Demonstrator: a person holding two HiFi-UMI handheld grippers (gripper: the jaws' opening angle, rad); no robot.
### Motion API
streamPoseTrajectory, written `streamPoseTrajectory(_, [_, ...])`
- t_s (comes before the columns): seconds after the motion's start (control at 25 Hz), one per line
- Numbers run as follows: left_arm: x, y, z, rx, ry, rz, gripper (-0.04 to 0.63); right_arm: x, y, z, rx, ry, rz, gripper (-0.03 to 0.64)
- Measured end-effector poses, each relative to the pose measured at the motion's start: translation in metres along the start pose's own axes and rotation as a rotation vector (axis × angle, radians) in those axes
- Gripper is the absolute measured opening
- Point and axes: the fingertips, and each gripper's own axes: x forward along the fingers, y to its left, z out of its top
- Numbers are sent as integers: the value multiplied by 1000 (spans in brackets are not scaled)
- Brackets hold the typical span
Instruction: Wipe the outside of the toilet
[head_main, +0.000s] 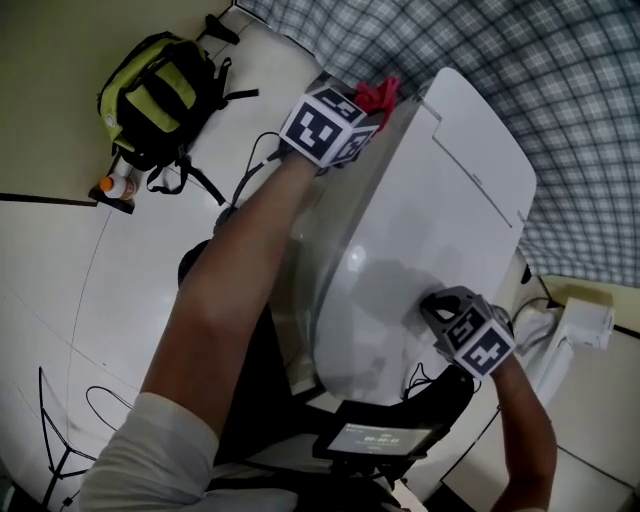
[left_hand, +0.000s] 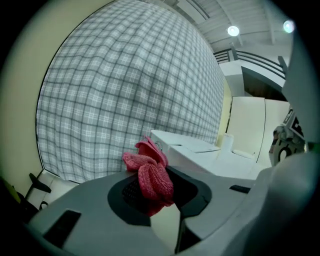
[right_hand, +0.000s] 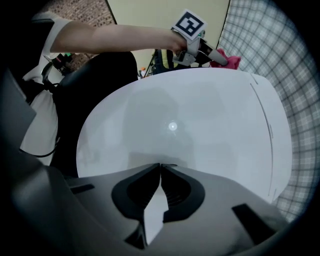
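At 12 o'clock, left gripper pinches red cloth to wipe the toilet; at 4 o'clock, right gripper, jaws together and empty, likely steadies the lid.

backpack on floor, left of toilet; bottle beside backpack

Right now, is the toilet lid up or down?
Down: the toilet lid lies closed flat, its unbroken white top showing; no bowl opening is visible.

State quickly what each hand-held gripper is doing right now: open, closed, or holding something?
Left hand-held gripper: closed on the red cloth.
Right hand-held gripper: closed, nothing between its jaws.
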Motion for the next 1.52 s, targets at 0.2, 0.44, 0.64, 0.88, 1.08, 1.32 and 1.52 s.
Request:
streamPoseTrajectory(0.2, [38, 10, -22, 76, 68, 21, 80, -3, -2, 0, -12, 23, 52, 11])
streamPoseTrajectory(0.44, [65, 3, -37, 231, 124, -20, 80, -2, -1, -1, -6, 19, 69, 9])
streamPoseTrajectory(0.64, [72, -6, -56, 241, 169, -72, 80, -4, -6, 2, -38, 24, 52, 9])
streamPoseTrajectory(0.88, [59, -18, -59, 255, 159, -117, 80, 0, -4, -1, 8, 40, 61, 8])
streamPoseTrajectory(1.08, [46, -32, -56, 286, 141, -162, 80, 0, -4, -2, 4, 47, 27, 9])
streamPoseTrajectory(1.32, [30, -45, -64, 335, 174, -188, 80, 0, -8, -4, 8, 80, 23, 9])
streamPoseTrajectory(1.52, [11, -59, -75, 344, 194, -226, 80, -1, -10, -5, 23, 76, 4, 9])
